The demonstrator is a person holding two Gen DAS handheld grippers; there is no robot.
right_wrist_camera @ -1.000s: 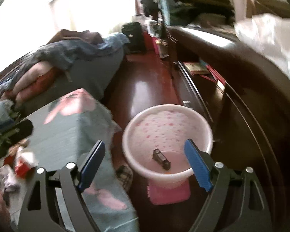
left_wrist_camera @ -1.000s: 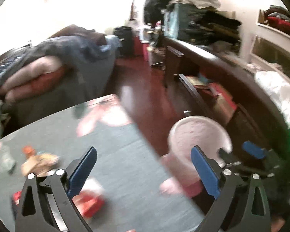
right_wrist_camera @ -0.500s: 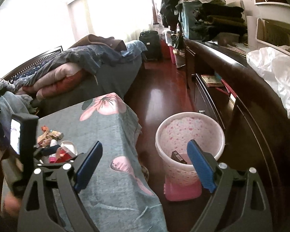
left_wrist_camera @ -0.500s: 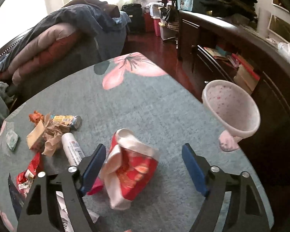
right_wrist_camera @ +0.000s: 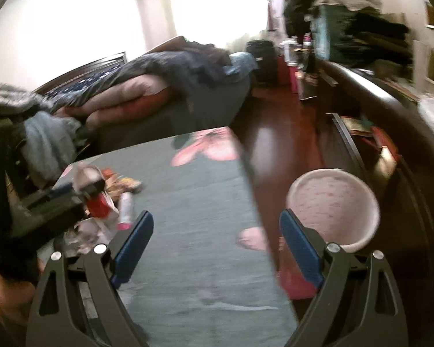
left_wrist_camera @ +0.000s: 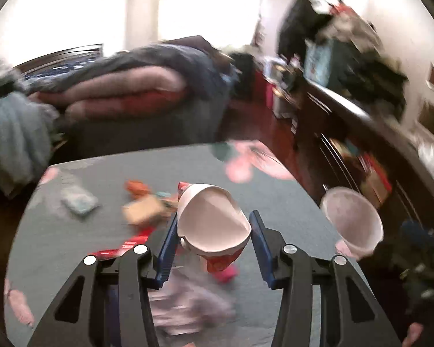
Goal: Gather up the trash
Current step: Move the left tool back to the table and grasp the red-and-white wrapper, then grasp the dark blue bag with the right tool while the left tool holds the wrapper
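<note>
I have the grey flowered table (left_wrist_camera: pixel 86 231) filling the lower half of both views, and it sits hard against the dark wooden floor so that anything carried off its edge at about three o'clock drops straight toward the pink bin (right_wrist_camera: pixel 332 202), which stands on the floor just beside that edge, mouth up and tilted toward me, a sensible spot for short carries. My left gripper (left_wrist_camera: pixel 214 228) has its blue pads closed in against the red and white snack bag (left_wrist_camera: pixel 214 219), gripping it by the sides with its open white mouth facing the lens and, I judge, lifted clear of the cloth; the bin lies at three o'clock from it in the left view (left_wrist_camera: pixel 353 222). My right gripper (right_wrist_camera: pixel 217 245) is spread wide and holds nothing, parked between table and bin, I think to stay out of the way. The remaining litter (left_wrist_camera: pixel 141 211) lies bunched at about ten o'clock from the bag, with a small white and pink tube (right_wrist_camera: pixel 126 208) near the left tool
</note>
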